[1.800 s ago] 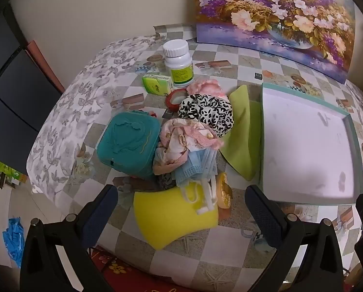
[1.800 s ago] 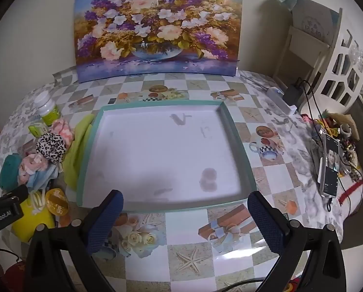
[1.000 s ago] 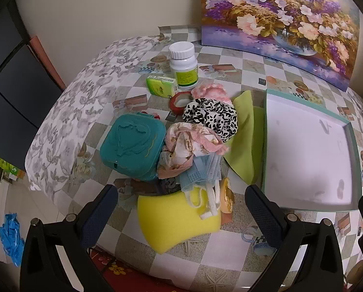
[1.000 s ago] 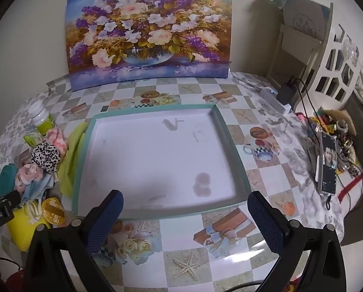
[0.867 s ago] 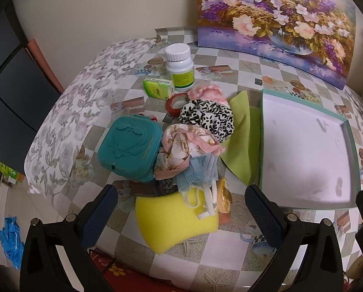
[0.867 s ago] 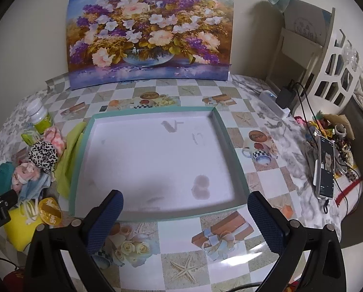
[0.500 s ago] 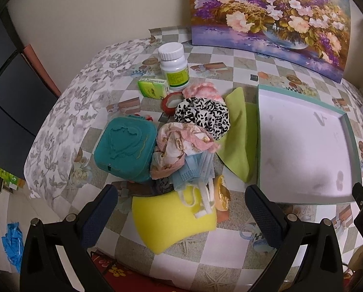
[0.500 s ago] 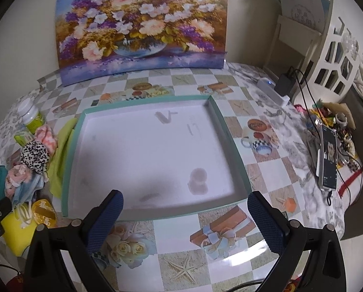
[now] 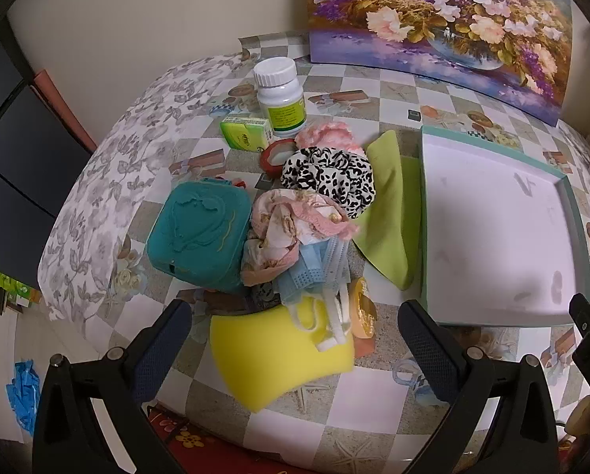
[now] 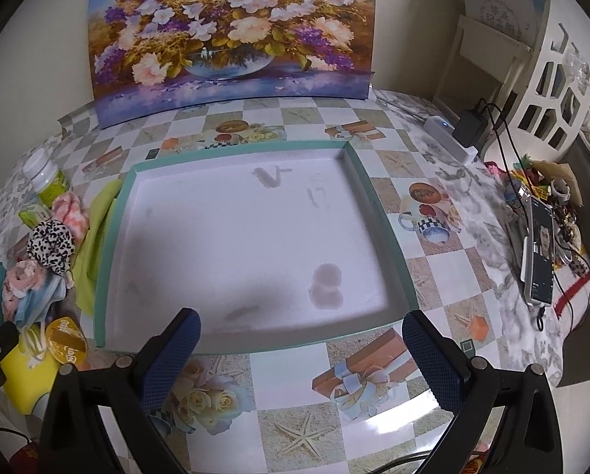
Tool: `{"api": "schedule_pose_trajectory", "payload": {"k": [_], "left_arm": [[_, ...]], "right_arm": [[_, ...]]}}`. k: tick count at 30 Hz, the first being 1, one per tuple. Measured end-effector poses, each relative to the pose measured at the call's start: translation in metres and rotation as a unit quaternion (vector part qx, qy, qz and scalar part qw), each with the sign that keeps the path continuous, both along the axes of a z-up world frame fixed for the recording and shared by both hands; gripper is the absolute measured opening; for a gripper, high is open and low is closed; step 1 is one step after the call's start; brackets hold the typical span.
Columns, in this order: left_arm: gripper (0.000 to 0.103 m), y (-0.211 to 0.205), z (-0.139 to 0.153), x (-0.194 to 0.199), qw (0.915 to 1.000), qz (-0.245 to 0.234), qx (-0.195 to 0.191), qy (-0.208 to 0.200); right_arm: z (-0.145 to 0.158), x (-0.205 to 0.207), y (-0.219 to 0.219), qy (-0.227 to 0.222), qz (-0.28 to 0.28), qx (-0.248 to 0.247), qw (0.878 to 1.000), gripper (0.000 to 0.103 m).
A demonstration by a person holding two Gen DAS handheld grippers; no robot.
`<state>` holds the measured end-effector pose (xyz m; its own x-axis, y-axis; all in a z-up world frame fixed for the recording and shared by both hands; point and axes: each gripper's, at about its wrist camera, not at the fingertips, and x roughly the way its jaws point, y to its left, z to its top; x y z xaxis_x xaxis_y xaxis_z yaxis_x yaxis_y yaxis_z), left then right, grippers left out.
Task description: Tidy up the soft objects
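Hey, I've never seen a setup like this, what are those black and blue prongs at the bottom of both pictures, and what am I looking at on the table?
Those prongs are hand-held tongs: a person holds one pair in each hand, and a wide-angle camera on each looks forward along its two fingers. One picture comes from the left tongs, the other from the right tongs. Both are open and hold nothing.

The left view faces a heap on the checked tablecloth: a yellow sponge, a blue face mask, a floral pink cloth, a leopard-print scrunchie, a pink scrunchie, a green cloth, a teal case, a white pill bottle and a small green box.

The right view faces a shallow teal-rimmed tray with nothing in it, beside that heap. A flower painting leans on the wall.
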<state>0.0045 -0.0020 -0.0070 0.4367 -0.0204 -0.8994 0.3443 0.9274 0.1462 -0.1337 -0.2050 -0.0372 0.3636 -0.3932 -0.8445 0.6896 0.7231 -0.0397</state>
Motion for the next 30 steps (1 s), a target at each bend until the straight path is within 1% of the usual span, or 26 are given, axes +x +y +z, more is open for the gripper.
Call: {"api": "schedule_pose_trajectory", "payload": {"k": [30], "left_arm": [[0.103, -0.0004, -0.0022, -0.0014, 1.0, 0.0, -0.001, 0.0]], "right_arm": [[0.0066, 0.0016, 0.0049, -0.01, 0.002, -0.008, 1.0, 0.103]]}}
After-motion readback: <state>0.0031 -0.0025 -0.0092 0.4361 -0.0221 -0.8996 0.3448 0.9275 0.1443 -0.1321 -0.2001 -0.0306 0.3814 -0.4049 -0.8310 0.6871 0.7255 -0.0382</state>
